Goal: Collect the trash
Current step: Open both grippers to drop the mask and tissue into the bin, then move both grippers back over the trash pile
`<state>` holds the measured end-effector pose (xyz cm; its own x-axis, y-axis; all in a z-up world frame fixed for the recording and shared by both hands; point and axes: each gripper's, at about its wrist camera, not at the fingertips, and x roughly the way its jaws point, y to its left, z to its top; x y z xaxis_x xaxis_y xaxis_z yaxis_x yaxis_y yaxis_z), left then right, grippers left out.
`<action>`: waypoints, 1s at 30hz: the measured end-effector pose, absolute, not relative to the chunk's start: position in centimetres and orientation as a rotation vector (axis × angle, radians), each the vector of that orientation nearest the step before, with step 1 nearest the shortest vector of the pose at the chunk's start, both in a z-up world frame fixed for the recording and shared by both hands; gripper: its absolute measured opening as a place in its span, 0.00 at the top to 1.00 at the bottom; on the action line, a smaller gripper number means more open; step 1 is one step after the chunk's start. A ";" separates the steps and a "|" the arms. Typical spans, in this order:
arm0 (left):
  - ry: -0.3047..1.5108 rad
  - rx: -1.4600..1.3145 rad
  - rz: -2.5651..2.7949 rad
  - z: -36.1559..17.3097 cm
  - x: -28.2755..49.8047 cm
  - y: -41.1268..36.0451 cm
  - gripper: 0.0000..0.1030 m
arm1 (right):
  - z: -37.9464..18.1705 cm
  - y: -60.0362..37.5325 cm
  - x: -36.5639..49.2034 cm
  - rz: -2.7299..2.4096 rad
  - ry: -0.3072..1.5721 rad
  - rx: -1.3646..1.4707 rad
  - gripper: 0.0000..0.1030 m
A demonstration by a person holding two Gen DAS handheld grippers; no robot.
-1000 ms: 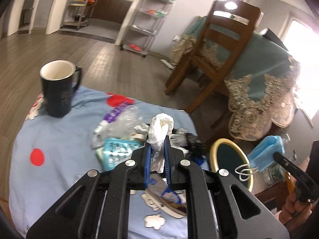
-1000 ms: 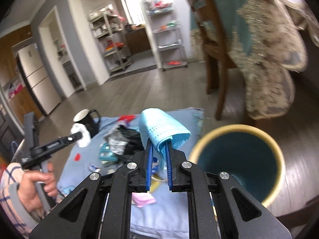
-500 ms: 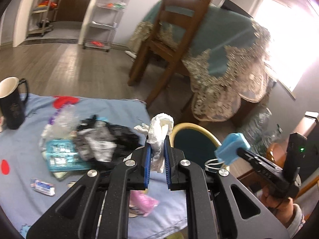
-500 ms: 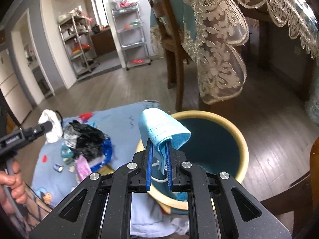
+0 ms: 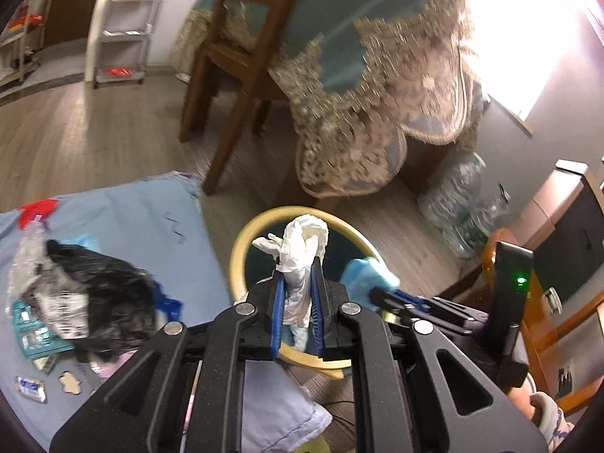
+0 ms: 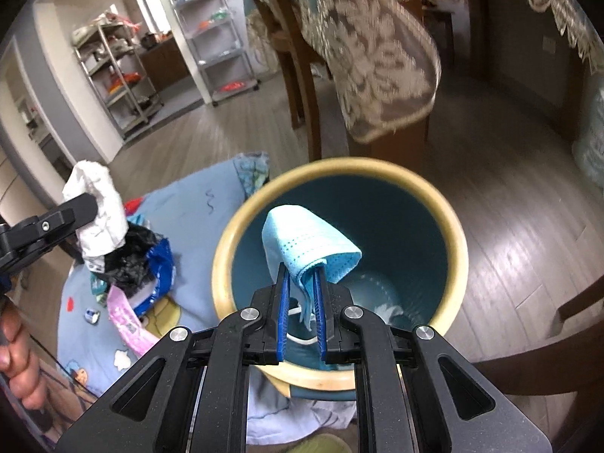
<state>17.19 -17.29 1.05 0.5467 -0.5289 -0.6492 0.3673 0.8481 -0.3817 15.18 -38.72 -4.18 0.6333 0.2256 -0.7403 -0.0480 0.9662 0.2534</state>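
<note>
The teal waste bin (image 6: 449,249) with its cream rim stands on the wood floor, just beside the blue cartoon blanket (image 6: 188,204); on that blanket, left of the bin, lies a heap of trash around a black plastic bag (image 5: 109,290); above the bin's mouth the right gripper (image 6: 302,287) pinches a folded blue face mask (image 6: 305,241); over the bin's near rim the left gripper (image 5: 298,283) is clamped on a crumpled white tissue (image 5: 302,249).

Crumpled white tissue (image 5: 302,249) & folded blue face mask (image 6: 305,249) held over teal, yellow-rimmed bin (image 6: 458,249); more litter (image 5: 87,302) piled left on blue cloth (image 5: 151,215).
</note>
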 end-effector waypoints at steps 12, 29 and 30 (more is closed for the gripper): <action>0.990 -0.241 -0.589 -4.1 21.2 -21.9 0.89 | -6.8 -38.7 15.6 0.085 1.009 0.195 0.44; 1.042 -0.286 -0.574 -6.7 21.0 -21.8 0.45 | -5.7 -41.7 14.6 -0.033 0.934 0.265 0.25; 1.036 -0.288 -0.569 -6.4 20.9 -21.4 0.45 | -5.7 -41.7 14.6 -0.034 0.934 0.270 0.24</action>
<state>20.89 -21.45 -6.44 0.3839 -0.5700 -0.7264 0.3071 0.8208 -0.4817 14.61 -41.68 -5.73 0.5967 0.0874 -0.7977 0.1458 0.9657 0.2149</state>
